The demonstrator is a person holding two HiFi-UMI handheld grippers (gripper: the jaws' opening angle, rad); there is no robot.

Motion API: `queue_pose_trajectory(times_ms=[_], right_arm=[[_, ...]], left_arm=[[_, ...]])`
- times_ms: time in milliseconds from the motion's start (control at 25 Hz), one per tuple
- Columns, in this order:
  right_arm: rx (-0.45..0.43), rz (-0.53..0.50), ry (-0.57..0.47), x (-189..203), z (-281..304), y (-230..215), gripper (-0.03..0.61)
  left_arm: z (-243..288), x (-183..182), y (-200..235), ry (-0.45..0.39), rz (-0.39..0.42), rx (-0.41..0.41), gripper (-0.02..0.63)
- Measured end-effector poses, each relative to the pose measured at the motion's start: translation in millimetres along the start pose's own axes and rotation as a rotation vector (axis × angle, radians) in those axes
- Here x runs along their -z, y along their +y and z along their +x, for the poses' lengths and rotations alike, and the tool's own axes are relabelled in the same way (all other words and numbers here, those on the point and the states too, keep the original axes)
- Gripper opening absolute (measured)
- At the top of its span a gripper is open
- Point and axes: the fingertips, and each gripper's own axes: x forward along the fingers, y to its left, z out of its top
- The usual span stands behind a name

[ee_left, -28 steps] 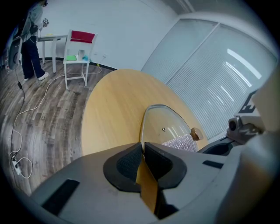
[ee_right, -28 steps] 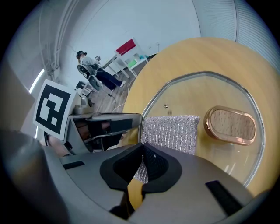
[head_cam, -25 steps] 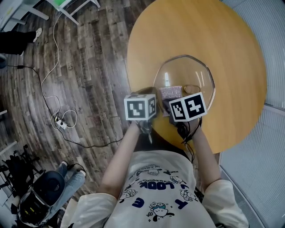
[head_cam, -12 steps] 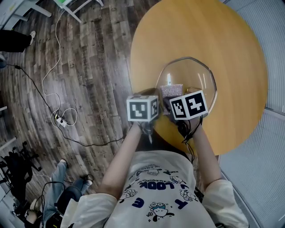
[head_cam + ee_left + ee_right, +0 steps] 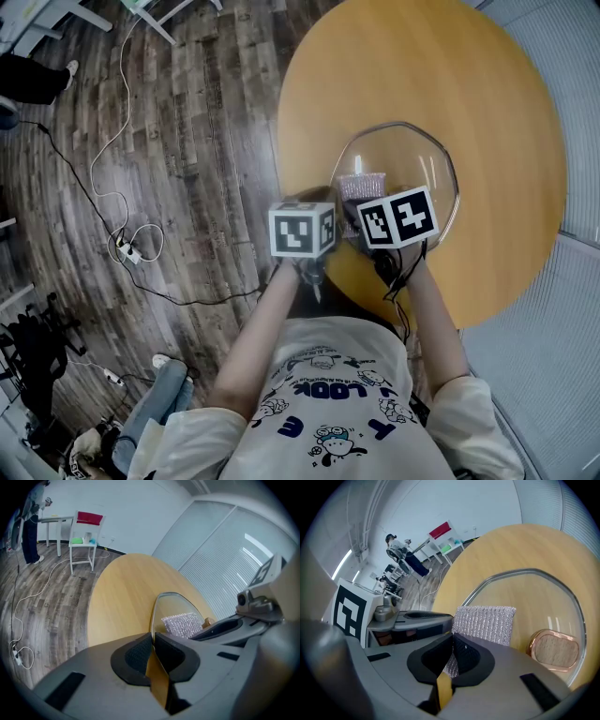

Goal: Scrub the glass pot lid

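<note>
On the glass lid [image 5: 405,153] rests a scourer [image 5: 362,187].

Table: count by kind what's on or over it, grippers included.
Lid: 1, rim clamped in left gripper
Pad: 1, held in right gripper
Grippers: 2
Total: 4

glass pot lid [image 5: 412,155] 1 | scouring pad [image 5: 363,186] 1 | grippers [image 5: 152,639] [image 5: 453,641] 2 | round table [image 5: 422,66] 1
</note>
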Motion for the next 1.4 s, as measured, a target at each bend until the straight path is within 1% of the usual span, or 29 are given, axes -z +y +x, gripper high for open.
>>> queue_pose_trajectory(times_ms=[720, 1400], right_arm=[[-0.004, -0.032, -0.039, -25.2, -0.1, -5.3, 0.032], [0.008, -0.027, -0.099, -51.7, -3.3, -16.9, 0.032]], left_arm=[[-1.0, -1.7, -0.9, 0.002, 0.011, -0.005, 0.031], [-1.7, -1.3, -3.7, 0.008, 0.005, -0.002, 0.031]])
